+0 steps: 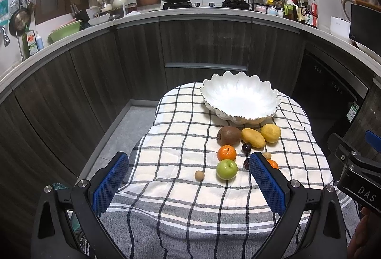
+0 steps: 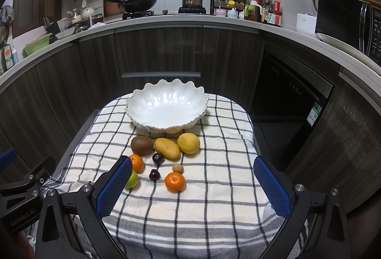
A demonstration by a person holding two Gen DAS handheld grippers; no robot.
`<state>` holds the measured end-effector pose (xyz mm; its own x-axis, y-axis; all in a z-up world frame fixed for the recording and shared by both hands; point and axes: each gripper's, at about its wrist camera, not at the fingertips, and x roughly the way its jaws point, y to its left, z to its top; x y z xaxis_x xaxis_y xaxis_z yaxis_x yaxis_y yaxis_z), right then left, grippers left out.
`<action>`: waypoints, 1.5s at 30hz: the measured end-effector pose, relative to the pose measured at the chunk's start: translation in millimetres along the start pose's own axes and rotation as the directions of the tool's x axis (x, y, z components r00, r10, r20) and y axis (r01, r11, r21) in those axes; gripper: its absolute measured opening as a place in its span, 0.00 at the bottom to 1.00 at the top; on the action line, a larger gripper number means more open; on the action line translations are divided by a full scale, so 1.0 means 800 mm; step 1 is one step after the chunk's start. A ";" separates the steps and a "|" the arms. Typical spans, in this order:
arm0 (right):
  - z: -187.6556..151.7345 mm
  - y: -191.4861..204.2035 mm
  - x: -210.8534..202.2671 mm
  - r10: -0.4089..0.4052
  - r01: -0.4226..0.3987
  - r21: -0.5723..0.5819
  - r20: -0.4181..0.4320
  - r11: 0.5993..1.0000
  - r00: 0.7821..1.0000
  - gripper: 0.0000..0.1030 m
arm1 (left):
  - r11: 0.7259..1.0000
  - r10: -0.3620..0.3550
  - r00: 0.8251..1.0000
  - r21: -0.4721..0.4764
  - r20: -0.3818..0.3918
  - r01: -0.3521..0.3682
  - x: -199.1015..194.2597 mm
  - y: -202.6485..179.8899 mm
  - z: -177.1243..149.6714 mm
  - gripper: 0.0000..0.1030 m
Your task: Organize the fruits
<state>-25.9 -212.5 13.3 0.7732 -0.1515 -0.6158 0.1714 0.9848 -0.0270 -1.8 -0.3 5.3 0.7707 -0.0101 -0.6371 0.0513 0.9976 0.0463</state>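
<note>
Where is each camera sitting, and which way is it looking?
Left wrist view: sits on the left gripper, looking forward over the checked cloth at the white scalloped bowl; its own blue-padded jaws stand open, and the right gripper's black body shows at the right edge.
Right wrist view: sits on the right gripper, facing the same way; its jaws stand open, and the left gripper's body shows at the left edge.
Both share the bowl, the brown kiwi, the yellow lemon and the kitchen counter behind.
</note>
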 end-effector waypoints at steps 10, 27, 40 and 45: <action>0.001 0.006 -0.001 0.004 -0.004 -0.010 0.004 1.000 1.000 1.00 | 1.000 -0.002 1.000 -0.002 -0.002 0.002 0.004 0.001 0.001 1.00; -0.003 0.010 0.006 0.002 -0.002 -0.019 -0.011 1.000 1.000 1.00 | 1.000 -0.015 1.000 -0.005 -0.014 0.015 0.012 0.006 -0.002 1.00; -0.002 0.009 0.007 0.001 -0.001 -0.018 -0.013 1.000 1.000 1.00 | 1.000 -0.018 1.000 -0.006 -0.019 0.018 0.015 0.007 -0.003 1.00; -0.003 0.010 0.009 0.002 -0.002 -0.018 -0.016 1.000 1.000 1.00 | 1.000 -0.017 1.000 -0.006 -0.020 0.017 0.016 0.006 -0.004 1.00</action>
<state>-21.0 -205.7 6.7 0.7635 -0.1482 -0.6285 0.1584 0.9866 -0.0401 5.9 4.7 -5.0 0.7566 -0.0257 -0.6534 0.0607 0.9977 0.0310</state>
